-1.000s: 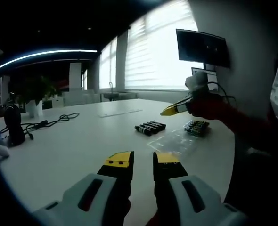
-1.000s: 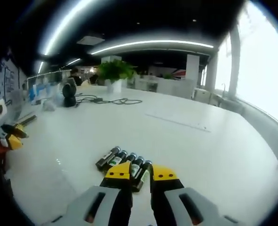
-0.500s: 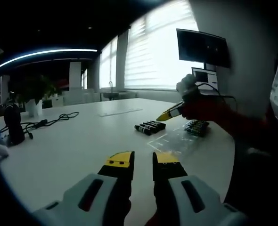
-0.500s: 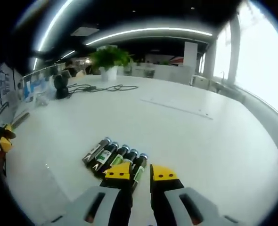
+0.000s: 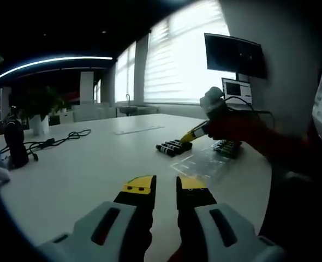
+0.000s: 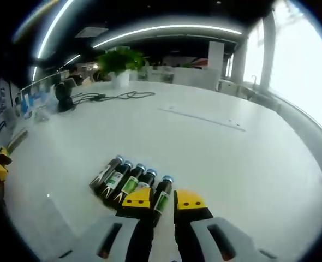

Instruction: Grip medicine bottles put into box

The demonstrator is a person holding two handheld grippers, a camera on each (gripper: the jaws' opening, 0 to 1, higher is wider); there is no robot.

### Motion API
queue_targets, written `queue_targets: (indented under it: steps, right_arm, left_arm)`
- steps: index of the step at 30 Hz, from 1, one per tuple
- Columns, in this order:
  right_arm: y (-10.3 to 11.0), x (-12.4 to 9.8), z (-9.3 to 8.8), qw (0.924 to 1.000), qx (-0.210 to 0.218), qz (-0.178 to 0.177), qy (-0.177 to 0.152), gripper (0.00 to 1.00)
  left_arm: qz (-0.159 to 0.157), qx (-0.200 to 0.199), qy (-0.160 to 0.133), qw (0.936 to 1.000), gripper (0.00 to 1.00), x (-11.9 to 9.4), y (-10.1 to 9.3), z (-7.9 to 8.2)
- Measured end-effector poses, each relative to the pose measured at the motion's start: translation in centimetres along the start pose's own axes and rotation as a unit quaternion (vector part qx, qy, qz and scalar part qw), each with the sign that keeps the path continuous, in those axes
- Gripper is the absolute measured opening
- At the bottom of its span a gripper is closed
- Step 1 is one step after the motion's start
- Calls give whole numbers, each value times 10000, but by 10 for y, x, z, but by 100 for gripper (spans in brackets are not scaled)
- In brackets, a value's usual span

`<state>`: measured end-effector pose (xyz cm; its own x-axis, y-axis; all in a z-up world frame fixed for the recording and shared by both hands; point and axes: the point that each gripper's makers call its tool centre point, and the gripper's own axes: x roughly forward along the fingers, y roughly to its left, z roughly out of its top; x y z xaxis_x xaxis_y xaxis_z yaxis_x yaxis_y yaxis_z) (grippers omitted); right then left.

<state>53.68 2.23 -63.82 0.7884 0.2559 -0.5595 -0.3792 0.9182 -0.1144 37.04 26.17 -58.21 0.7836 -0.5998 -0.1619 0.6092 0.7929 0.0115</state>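
Bottles point(image 6: 129, 183) lie side by side in a short row on the white table point(image 6: 215, 158), just below the middle of the right gripper view, their silver caps toward the upper right and green labels showing on several. The right gripper point(image 6: 162, 200) rises from the bottom of that view with its yellow-tipped jaws a little apart; the rightmost bottle point(image 6: 161, 197) lies in the gap between them, and whether the tips touch it I cannot tell. A black cable point(image 6: 112, 97) and a potted plant point(image 6: 117, 64) sit far up the table toward the upper left.

In the left gripper view the left gripper point(image 5: 165, 186) stands low in the frame above bare table, its jaws slightly parted and holding nothing. The same row of bottles point(image 5: 171, 147) shows as small dark shapes right of centre, and the right gripper point(image 5: 192, 133) comes in from the right, held by a hand in a red sleeve point(image 5: 248, 131), its yellow tips down at the near end of the row. Just right of the bottles a small box point(image 5: 227, 148) with a gridded inside rests on the table, near a clear plastic sheet point(image 5: 202, 164). A dark monitor point(image 5: 234, 54) hangs at the upper right beside bright window blinds point(image 5: 188, 54)
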Motion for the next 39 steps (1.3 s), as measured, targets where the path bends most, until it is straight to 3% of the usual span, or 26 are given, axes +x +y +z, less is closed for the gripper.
queue_targets:
  steps: [13,23,39]
  right_arm:
    - [-2,5,-10,9995,-203,-72,237,10]
    - [-2,5,-11,9998,26,15,194,8]
    - [-1,2,-8,9999,38,60,82,7]
  left_arm:
    - [-21,20,4,10000,9,1,-2,0]
    - [-31,7,6,10000,9,1,-2,0]
    - [-22,27,-21,10000,9,0,-2,3]
